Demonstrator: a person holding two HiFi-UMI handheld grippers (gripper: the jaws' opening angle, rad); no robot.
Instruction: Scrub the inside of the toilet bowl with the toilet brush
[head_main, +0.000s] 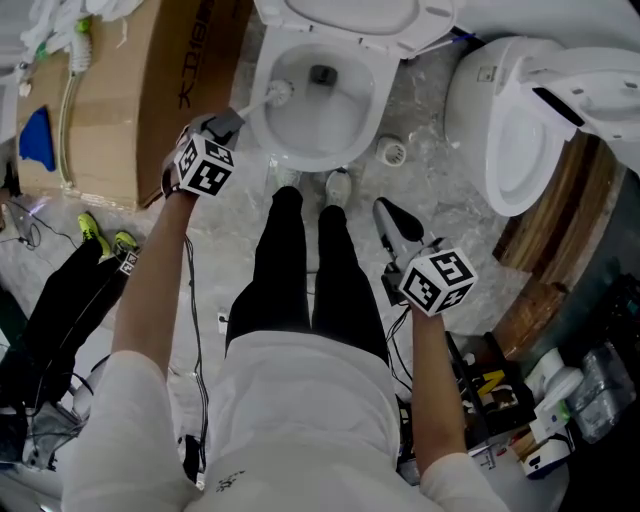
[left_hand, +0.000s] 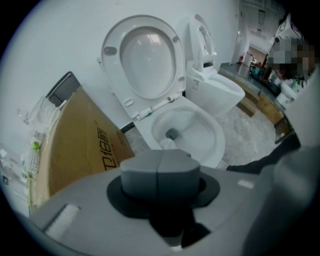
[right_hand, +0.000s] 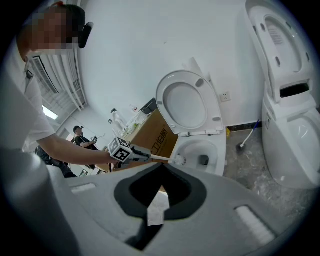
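Two toilets in shot, the open toilet bowl (head_main: 335, 125) top centre and a second toilet (head_main: 495, 120) upper right, plus one cardboard carton (head_main: 150, 90) upper left, one toilet brush (head_main: 262, 100) and two grippers. The left gripper (head_main: 232, 122) is clamped on the brush handle, whose long axis runs lower left to upper right, bristle head pointing into the bowl at its left rim. The right gripper (head_main: 385, 210) hangs low, jaws together and empty; the grip end of the handle is buried in the left jaws, and bristle contact is hard to make out.
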